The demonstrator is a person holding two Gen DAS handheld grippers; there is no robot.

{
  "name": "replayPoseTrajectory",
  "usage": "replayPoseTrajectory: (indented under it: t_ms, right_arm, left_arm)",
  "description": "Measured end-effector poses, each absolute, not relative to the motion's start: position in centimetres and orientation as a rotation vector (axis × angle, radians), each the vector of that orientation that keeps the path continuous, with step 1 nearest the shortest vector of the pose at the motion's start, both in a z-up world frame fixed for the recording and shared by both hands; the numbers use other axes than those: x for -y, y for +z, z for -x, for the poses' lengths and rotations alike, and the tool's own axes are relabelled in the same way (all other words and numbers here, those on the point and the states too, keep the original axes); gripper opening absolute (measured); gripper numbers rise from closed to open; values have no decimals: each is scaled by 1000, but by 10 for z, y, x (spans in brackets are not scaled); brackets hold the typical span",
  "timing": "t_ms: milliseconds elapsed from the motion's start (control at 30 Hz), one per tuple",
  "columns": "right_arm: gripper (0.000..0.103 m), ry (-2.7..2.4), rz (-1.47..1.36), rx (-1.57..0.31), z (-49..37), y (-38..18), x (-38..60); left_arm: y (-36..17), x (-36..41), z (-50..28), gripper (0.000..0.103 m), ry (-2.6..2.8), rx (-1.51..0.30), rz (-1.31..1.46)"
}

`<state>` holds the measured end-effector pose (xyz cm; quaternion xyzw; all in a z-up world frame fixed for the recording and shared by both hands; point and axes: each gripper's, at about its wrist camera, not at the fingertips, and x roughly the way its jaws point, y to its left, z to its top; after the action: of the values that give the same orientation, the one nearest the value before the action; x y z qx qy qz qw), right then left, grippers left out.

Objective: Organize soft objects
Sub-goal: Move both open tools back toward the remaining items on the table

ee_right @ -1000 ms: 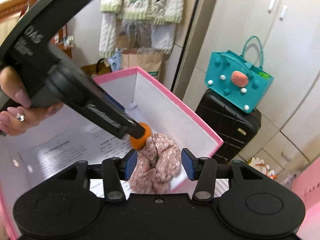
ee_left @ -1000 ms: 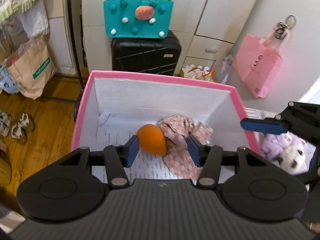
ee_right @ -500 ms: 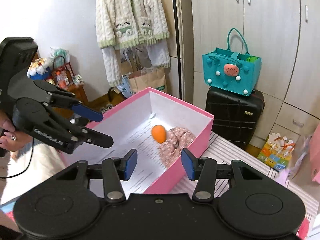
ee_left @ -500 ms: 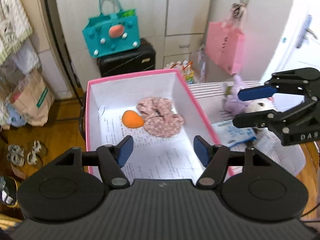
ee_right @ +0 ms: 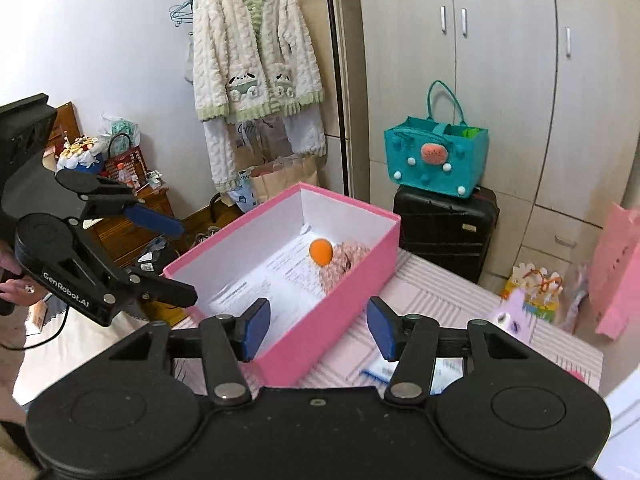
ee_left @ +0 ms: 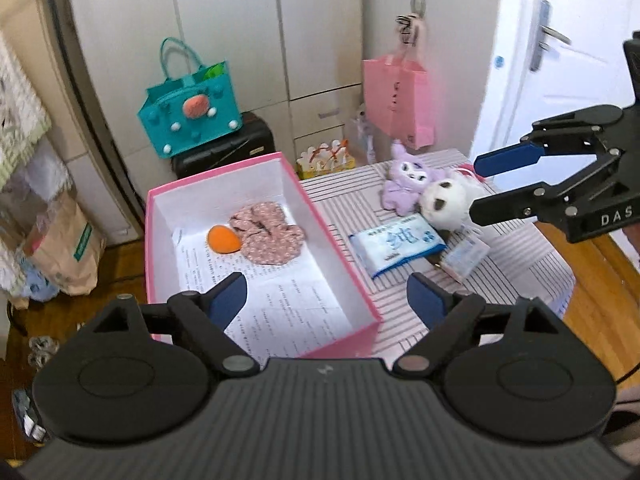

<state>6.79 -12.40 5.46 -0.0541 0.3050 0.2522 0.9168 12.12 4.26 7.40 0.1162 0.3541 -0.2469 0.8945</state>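
Reaching next for the plush toys (ee_left: 432, 188) on the bench (ee_left: 520, 256), beside the box (ee_left: 340, 268), keep your empty, opening left tool (ee_left: 326, 294) wide; the right tool (ee_right: 318, 324), opening too, holds nothing.

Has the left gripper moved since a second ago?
Yes. The left gripper has pulled back and up from the pink box; earlier it hung over the orange ball. Its jaws are opening, empty.

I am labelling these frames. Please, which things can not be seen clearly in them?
- Small packet, left wrist view: print too small, partly under the tissue pack.
- Purple plush toy, right wrist view: mostly hidden behind the right gripper.
- Floral fabric, right wrist view: partly behind the pink box wall.
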Motion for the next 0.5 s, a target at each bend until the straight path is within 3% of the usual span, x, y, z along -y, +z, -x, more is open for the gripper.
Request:
replayPoseTrajectory:
  t_ms: [500]
  right_arm:
    - [62,433,97,-653,9,8,185]
  left_arm:
    - [43,23,-74,89,-703,-760,-353]
